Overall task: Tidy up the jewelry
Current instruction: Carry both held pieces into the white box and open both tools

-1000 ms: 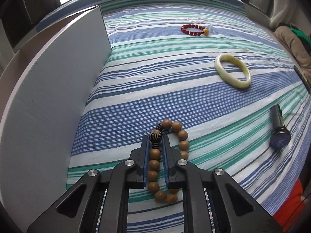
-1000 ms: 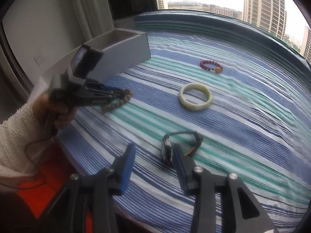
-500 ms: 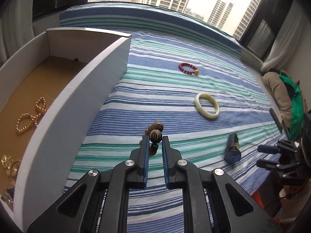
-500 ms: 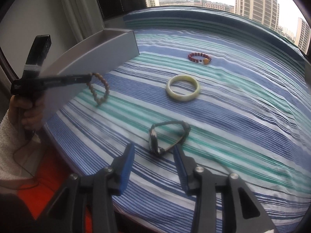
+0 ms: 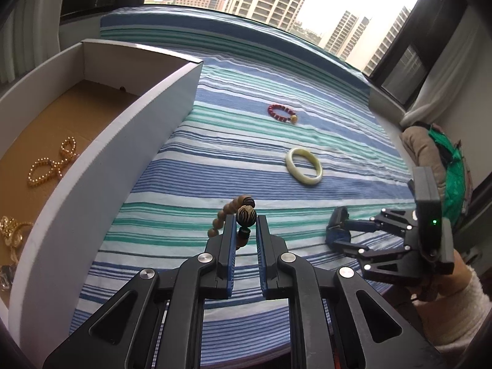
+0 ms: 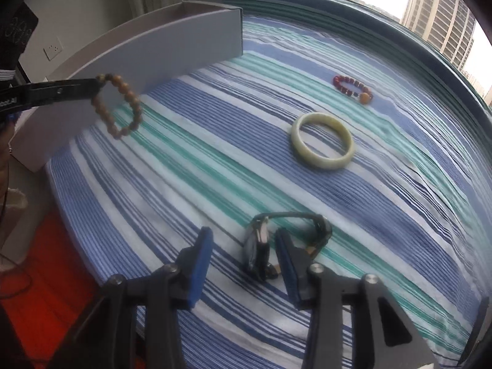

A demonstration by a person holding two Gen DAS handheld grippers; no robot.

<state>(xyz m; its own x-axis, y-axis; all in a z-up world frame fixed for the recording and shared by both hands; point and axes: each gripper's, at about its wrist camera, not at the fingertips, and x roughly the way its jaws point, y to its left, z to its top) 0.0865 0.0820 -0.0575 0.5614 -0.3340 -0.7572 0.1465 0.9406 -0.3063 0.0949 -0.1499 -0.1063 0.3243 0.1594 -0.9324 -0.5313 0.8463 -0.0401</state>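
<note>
Left gripper [image 5: 246, 230]: fingers closed on the wooden bead bracelet [image 6: 118, 106], pinching it near its dark striped bead. In the right wrist view the bracelet hangs free as a loop at the left of the frame, clear of the striped cloth [image 6: 190, 166], in front of the outer wall of the white box [image 6: 160, 49].

Right gripper [image 6: 243, 261]: jaws apart, nothing held. The watch [image 6: 261, 252] stands on edge on the cloth at bottom centre, between the blue pads and closer to the right one; contact cannot be told. In the left wrist view this gripper sits at lower right, its fingers on either side of the watch.

Left wrist view, left edge: box interior open, brown floor, with a gold bead chain [image 5: 52, 166] and further gold pieces [image 5: 10, 230] lying inside.

On the cloth beyond both grippers: pale jade bangle [image 6: 321, 140] at centre right, lying flat; red bead bracelet [image 6: 352, 87] further up towards upper right. The two are apart.
</note>
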